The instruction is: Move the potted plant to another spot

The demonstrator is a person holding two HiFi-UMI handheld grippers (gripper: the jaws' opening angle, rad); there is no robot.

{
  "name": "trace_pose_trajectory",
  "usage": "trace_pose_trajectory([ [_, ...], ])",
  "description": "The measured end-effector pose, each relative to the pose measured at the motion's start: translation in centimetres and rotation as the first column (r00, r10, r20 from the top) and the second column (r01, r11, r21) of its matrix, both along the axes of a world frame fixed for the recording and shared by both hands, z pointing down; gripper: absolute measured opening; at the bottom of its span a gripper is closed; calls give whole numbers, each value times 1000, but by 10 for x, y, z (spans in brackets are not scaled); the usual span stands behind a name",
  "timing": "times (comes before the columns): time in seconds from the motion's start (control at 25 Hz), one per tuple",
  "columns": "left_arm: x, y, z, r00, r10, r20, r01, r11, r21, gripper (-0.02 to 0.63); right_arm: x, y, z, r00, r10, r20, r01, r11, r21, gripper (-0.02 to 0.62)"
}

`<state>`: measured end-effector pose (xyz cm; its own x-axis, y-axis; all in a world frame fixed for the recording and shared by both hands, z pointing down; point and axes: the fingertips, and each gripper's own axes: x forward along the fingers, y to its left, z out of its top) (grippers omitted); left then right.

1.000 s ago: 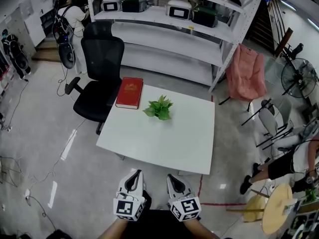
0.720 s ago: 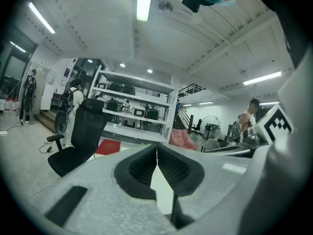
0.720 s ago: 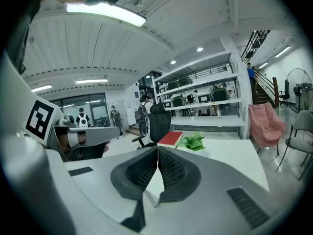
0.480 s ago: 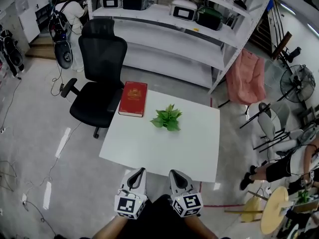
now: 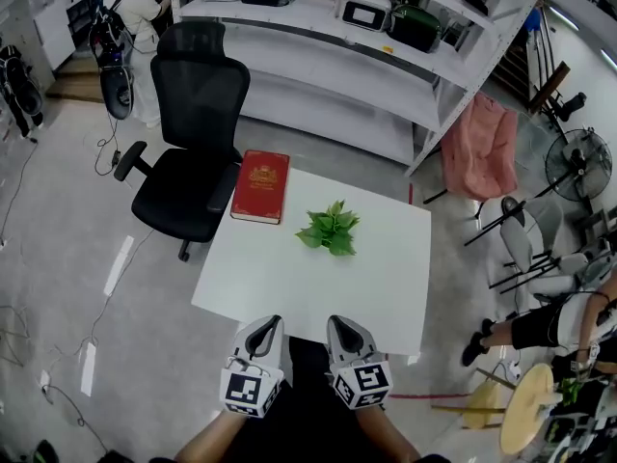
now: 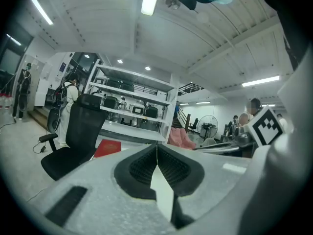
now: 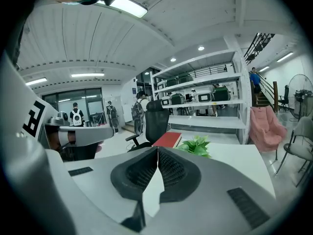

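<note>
A small green potted plant stands near the far middle of the white table; the right gripper view shows the potted plant ahead and slightly right. My left gripper and right gripper hover side by side over the table's near edge, both well short of the plant. Each has its jaws pressed together with nothing between them, as the left gripper and right gripper show in their own views.
A red book lies at the table's far left corner. A black office chair stands left of the table, white shelving with appliances behind it. A pink-draped chair and folding chairs stand right. A person stands far left.
The view has moved toward the table, so the table and plant sit closer. Both grippers now reach the table's near edge. Their jaws stayed shut.
</note>
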<state>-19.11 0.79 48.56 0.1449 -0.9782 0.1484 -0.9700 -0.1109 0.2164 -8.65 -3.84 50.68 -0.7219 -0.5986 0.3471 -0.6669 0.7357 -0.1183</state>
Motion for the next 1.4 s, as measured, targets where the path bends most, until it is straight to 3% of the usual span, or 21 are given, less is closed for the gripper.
trace_pose_trajectory([
  [0.44, -17, -63, 4, 1000, -16, -5, 16, 999, -43, 18, -22, -70, 24, 999, -30, -26, 29, 998, -50, 12],
  [0.92, -28, -121, 28, 999, -30, -18, 28, 996, -81, 18, -45, -136, 77, 980, -106, -171, 90, 991, -97, 14],
  [1.2, -34, -146, 35, 999, -37, -9, 36, 994, -106, 18, -59, -167, 106, 952, -156, -263, 128, 985, -119, 15],
  [1.4, -33, -159, 43, 1000, -30, -7, 29, 991, -128, 19, -62, -182, 126, 885, -223, -409, 202, 975, -93, 15],
])
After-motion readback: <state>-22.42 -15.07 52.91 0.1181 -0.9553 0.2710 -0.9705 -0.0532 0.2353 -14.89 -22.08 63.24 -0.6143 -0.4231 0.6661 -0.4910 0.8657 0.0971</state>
